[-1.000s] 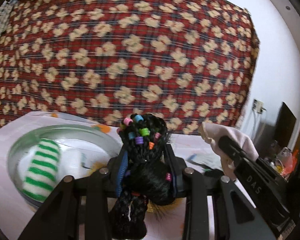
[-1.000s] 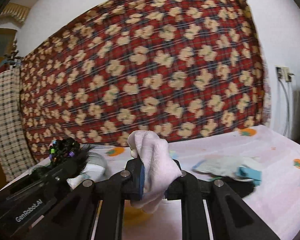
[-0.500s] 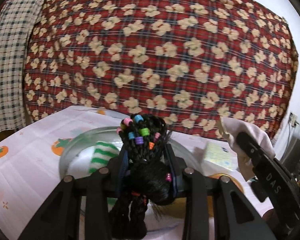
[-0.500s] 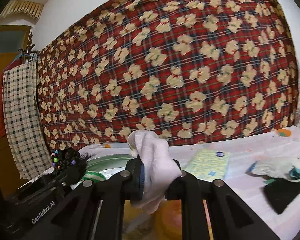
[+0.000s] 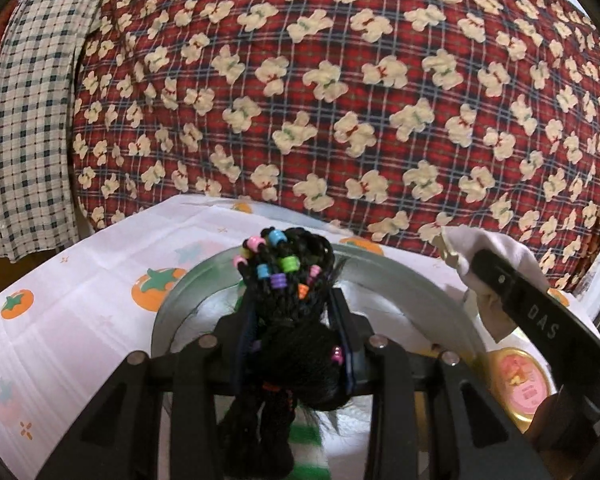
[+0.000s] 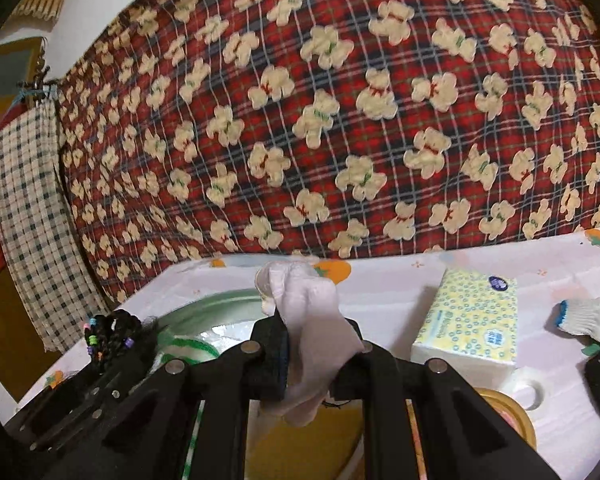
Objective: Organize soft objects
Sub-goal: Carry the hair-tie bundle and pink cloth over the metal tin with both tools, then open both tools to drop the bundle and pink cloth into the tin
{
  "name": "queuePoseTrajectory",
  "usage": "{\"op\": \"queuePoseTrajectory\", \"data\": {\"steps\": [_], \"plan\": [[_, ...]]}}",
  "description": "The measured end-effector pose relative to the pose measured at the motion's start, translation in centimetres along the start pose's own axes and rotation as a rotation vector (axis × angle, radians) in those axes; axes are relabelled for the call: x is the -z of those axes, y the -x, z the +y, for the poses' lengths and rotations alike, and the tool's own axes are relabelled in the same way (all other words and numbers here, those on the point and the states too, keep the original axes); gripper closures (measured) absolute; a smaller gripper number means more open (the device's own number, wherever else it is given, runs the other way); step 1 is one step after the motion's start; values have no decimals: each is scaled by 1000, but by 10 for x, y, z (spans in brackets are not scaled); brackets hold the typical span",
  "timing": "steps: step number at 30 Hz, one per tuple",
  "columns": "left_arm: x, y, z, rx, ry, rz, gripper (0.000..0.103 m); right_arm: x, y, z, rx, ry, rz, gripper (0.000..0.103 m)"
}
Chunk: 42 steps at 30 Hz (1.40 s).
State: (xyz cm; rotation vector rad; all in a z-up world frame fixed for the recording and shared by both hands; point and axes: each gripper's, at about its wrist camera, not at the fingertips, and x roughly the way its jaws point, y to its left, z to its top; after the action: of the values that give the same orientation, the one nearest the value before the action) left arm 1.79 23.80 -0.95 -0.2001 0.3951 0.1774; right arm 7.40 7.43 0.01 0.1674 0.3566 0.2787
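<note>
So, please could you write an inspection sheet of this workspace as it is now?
Surface: table cloth, white with orange fruit print.
Job's things: black beaded hair bundle; pale sock; green striped sock in metal basin.
Clutter: tissue pack, work glove, tape roll, yellow tin.
Grippers: left gripper shut on hair bundle; right gripper shut on pale sock.
Cables: nothing seen.
Surroundings: red bear blanket, checked cloth.
</note>
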Motion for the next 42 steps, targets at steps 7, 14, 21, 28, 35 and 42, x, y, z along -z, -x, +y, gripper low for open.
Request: {"op": "queuePoseTrajectory", "data": {"steps": [7,14,21,28,35,42], "plan": [[4,-12,0,-40,-20,25,69,8,-16,-4,-16,-1,60,87],[10,-22,0,-60,-14,57,67,11,-22,-3,-68,6,69,84],[10,-18,1,-119,0,17,22,7,-5,9,-114,55,-21,28],[10,-4,-2,-195,-16,-81,0,4,18,8,-59,69,-126,26],[9,-4,-2,-235,-14,-85,0,3,22,-9,-9,3,-142,25],[12,1,-2,-253,-4,-93,0,7,27,-12,21,8,-152,25]]}}
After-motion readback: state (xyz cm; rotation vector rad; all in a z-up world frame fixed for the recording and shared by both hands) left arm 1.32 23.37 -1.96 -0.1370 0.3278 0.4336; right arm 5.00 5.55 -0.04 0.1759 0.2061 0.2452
